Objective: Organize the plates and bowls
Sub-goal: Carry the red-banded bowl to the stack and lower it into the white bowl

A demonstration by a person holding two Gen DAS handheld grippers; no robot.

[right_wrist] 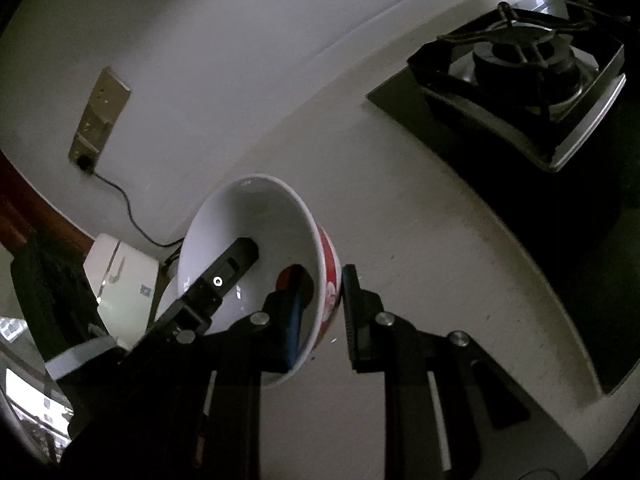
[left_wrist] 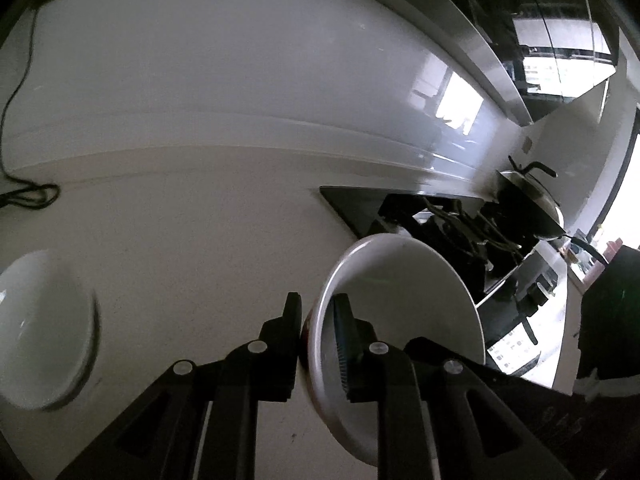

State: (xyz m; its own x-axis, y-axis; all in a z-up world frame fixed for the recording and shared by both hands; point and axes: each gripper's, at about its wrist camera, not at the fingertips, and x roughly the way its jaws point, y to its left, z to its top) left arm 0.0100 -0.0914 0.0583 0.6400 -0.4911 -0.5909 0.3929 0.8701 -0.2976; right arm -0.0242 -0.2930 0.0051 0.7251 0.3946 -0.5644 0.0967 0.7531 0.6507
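Bowl (left_wrist: 400, 304), white inside, red-patterned outside (right_wrist: 256, 240): lifted off countertop (left_wrist: 180, 220), tilted, rim pinched on two sides.
Left gripper (left_wrist: 318, 320): clamped on bowl wall, one finger inside, one outside.
Right gripper (right_wrist: 322, 308): straddles opposite rim, blue-padded finger inside, other just outside; gap seen at outer pad, so firm contact can't be told.
2nd white bowl (left_wrist: 40, 328): on countertop, well left of held bowl, blurred.
Gas hob (right_wrist: 520, 80): beyond held bowl, to its right.
Wok w/ lid (left_wrist: 528, 204): on hob's far side.
Wall socket (right_wrist: 100, 120), black cord (right_wrist: 128, 208): beyond bowl, to its left.
White appliance (right_wrist: 124, 284): left of bowl, partly hidden.
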